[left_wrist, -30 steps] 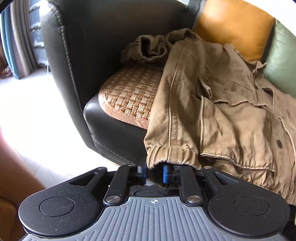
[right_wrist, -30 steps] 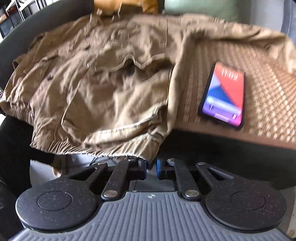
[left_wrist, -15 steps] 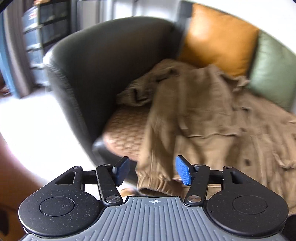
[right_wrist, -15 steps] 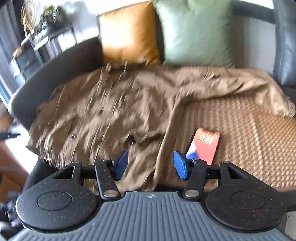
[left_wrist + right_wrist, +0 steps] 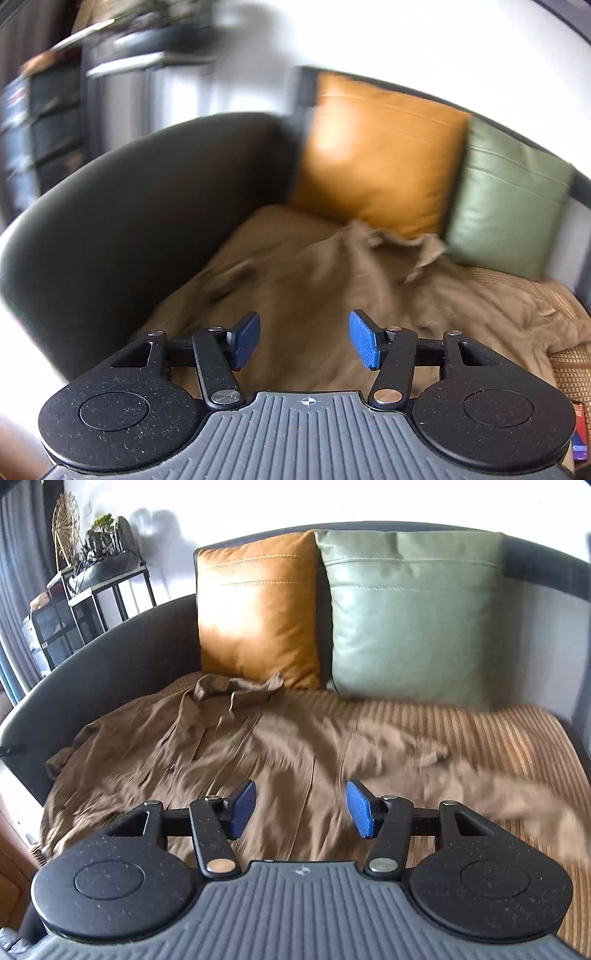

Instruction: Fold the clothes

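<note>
With both the left gripper (image 5: 304, 341) and right gripper (image 5: 301, 810) spread and holding nothing, smooth the jacket (image 5: 221, 746) flat on the sofa (image 5: 517, 731) for neat folds.

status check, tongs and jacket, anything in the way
Left tongs open, empty. Right tongs open, empty. Brown jacket spread on sofa seat, unfolded. Nothing on it that I can see.
</note>
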`<control>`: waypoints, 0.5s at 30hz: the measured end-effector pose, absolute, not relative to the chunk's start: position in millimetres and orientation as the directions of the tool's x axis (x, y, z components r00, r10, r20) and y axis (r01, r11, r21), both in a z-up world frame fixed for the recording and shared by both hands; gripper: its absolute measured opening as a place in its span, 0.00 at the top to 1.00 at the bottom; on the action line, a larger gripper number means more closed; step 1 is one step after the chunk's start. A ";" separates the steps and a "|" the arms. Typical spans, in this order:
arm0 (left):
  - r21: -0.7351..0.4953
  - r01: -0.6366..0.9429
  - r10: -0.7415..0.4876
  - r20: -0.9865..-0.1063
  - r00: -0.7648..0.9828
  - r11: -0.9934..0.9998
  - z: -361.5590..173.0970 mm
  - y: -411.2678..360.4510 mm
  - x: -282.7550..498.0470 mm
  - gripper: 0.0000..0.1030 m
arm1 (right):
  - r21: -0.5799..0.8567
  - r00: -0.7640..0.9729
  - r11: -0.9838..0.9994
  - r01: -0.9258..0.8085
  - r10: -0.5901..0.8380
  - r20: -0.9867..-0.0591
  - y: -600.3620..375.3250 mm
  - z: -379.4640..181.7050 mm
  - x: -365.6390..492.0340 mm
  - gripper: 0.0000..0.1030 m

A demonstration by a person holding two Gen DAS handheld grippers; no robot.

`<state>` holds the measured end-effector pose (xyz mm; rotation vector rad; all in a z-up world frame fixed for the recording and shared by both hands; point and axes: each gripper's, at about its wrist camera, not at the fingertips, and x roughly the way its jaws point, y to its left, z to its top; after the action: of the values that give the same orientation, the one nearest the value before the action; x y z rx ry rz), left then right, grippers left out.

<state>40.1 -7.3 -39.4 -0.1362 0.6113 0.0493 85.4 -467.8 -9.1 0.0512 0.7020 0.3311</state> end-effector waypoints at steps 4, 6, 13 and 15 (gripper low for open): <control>-0.083 0.046 -0.086 -0.587 0.805 0.996 -62.3 -63.2 131.9 0.33 | 0.127 0.686 0.938 -0.322 0.323 -0.652 -465.3 -21.3 156.0 0.40; -0.066 0.110 -0.127 -0.601 0.789 0.992 -77.1 -90.4 177.6 0.33 | 0.103 0.674 0.934 -0.341 0.320 -0.666 -462.5 -31.6 191.2 0.38; 0.009 0.209 -0.146 -0.685 0.714 0.978 -142.6 -146.8 292.4 0.33 | 0.023 0.595 0.918 -0.395 0.275 -0.755 -452.0 -99.4 300.7 0.36; 0.023 0.224 -0.143 -0.703 0.697 0.974 -158.5 -156.8 315.4 0.33 | -0.005 0.571 0.911 -0.411 0.254 -0.781 -448.5 -122.1 323.3 0.36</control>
<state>315.4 -156.8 -158.5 0.1094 0.7738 -0.2052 323.3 -448.5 -122.1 -0.1940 0.8810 0.3931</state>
